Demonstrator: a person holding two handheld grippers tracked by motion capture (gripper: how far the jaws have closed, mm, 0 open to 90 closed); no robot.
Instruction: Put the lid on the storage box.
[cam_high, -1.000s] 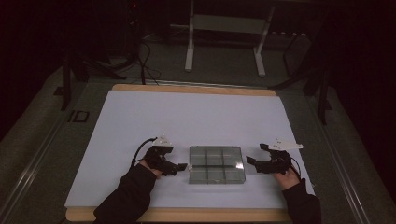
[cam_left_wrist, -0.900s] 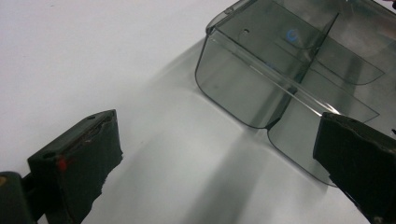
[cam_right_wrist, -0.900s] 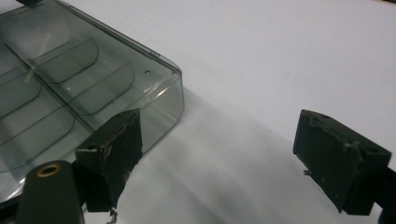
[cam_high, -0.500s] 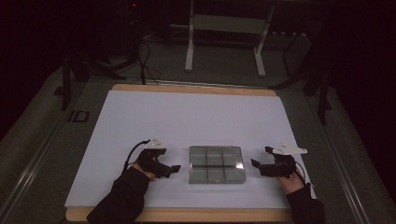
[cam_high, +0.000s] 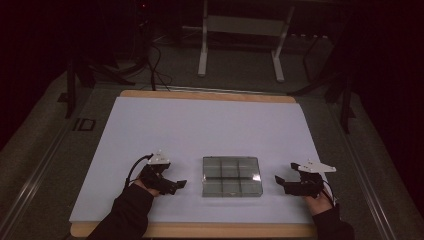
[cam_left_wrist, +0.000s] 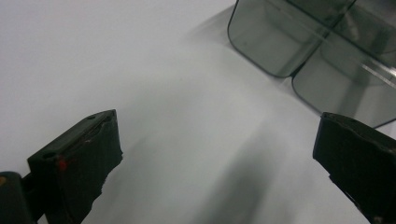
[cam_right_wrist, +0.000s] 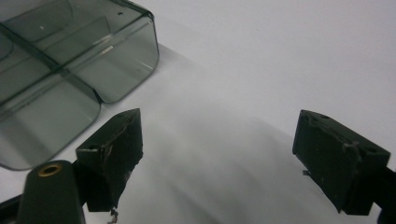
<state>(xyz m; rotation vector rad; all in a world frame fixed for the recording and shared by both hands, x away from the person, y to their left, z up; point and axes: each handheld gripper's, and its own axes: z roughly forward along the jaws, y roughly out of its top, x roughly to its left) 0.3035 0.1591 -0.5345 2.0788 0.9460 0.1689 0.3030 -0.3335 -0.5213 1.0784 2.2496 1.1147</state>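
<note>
Both grippers have drawn back from the smoky clear divided tray (cam_high: 231, 176), which sits on the white table (cam_high: 210, 125) near its front edge. Left gripper (cam_high: 175, 185) and right gripper (cam_high: 280, 182) flank it, jaws spread wide, holding nothing.

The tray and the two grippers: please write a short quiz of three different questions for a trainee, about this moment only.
1. True or false: the left gripper is shut on the tray.
2. Multiple choice: the tray lies A) at the table's far edge, B) between the two grippers, near the person's side, C) on the floor.
3. Fill in: in the high view the tray shows ___ compartments.

Key:
1. False. Both the left and the right gripper are open, jaws wide apart, and stand apart from the tray on the white table.
2. B.
3. Six.
</note>
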